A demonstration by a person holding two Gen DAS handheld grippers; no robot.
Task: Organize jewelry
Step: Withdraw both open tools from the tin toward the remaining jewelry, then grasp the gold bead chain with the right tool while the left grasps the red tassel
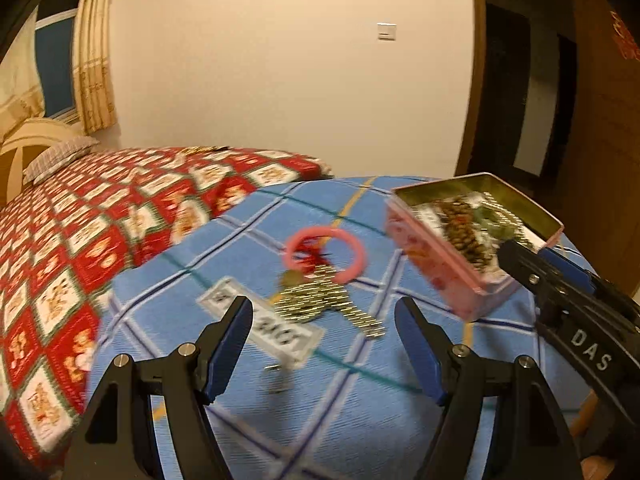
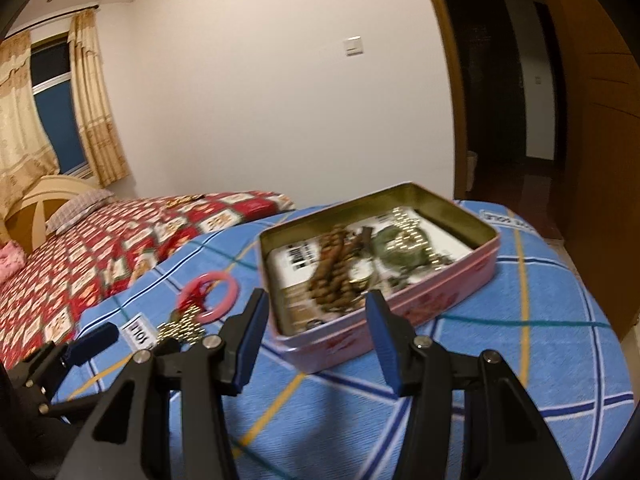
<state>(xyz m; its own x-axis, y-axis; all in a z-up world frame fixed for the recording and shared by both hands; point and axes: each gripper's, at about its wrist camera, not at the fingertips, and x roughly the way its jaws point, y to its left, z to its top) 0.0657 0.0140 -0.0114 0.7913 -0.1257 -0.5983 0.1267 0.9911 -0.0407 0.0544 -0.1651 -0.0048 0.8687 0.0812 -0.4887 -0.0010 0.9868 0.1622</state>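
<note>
Left gripper (image 1: 324,344): jaws wide apart, empty, above the gold chain (image 1: 320,304).
Right gripper (image 2: 314,336): jaws parted, gripping nothing, before the pink tin (image 2: 440,296).
Tin: rectangular metal, lidless, holding brown beads (image 2: 336,276).
Pink bangle (image 1: 325,254): smooth ring on the blue plaid blanket (image 1: 240,248), touching the chain.

Motion blur smears the tin's contents (image 2: 352,264); individual pieces unreadable. Gold chain (image 1: 320,304) by pink bangle (image 1: 326,252) streaked. White label (image 1: 276,328) print illegible.
</note>
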